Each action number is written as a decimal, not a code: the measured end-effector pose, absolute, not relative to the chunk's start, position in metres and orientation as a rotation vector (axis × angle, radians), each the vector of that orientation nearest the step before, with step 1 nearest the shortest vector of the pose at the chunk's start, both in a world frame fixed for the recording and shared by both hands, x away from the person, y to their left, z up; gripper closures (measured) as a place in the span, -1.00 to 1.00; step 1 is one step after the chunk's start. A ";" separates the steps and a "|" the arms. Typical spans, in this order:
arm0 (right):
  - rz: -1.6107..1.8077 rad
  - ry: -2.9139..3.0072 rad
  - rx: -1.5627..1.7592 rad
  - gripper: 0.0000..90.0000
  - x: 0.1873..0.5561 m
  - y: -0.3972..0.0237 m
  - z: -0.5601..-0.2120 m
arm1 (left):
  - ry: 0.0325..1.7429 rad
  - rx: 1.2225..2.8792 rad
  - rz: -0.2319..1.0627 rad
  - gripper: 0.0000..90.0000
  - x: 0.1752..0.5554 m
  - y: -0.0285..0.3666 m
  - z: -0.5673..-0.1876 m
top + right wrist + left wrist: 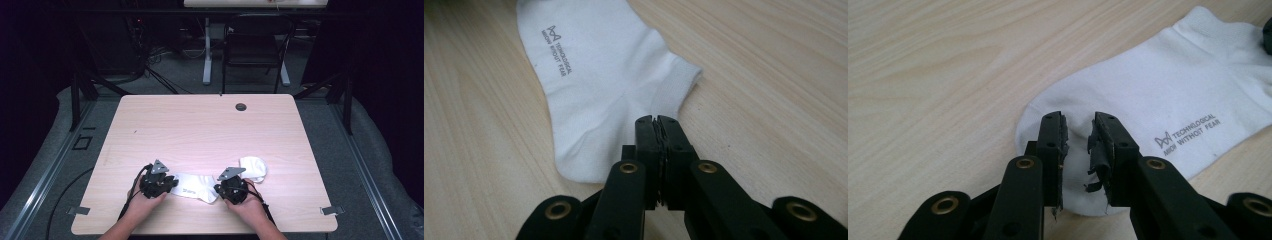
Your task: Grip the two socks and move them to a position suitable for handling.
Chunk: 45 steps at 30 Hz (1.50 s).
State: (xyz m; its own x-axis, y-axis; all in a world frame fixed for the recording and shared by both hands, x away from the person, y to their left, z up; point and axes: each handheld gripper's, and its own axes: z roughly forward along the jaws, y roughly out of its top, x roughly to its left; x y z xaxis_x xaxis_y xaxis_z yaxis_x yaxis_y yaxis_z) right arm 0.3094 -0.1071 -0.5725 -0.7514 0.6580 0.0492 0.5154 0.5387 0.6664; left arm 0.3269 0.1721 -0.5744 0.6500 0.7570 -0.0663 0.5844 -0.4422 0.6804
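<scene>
Near the table's front edge, a flat white sock [192, 186] stretches left to right between both hands. The left gripper [1077, 131], jaws slightly apart, straddles its toe; the right gripper [657, 122] pinches shut on its heel. Beyond the sock lies a balled sock [253, 168].

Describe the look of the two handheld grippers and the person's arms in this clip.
Both the left gripper and the right gripper are black, each topped by a grey three-cornered plate, with a black cable trailing back. Close up, the jaws are flat black bars with brass-ringed pivots and worn, ragged black pads. The forearms are bare; no sleeves are visible.
</scene>
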 end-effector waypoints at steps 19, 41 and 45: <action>0.989 2.583 1.048 0.93 0.304 -0.123 -0.570 | 1.002 2.188 0.250 0.57 0.304 0.162 -0.573; 1.020 1.982 1.509 0.41 0.333 -0.238 -0.542 | 1.032 2.062 0.380 0.20 0.328 0.185 -0.559; 0.998 1.955 1.603 0.39 0.342 -0.245 -0.551 | 1.028 2.066 0.378 0.19 0.330 0.186 -0.559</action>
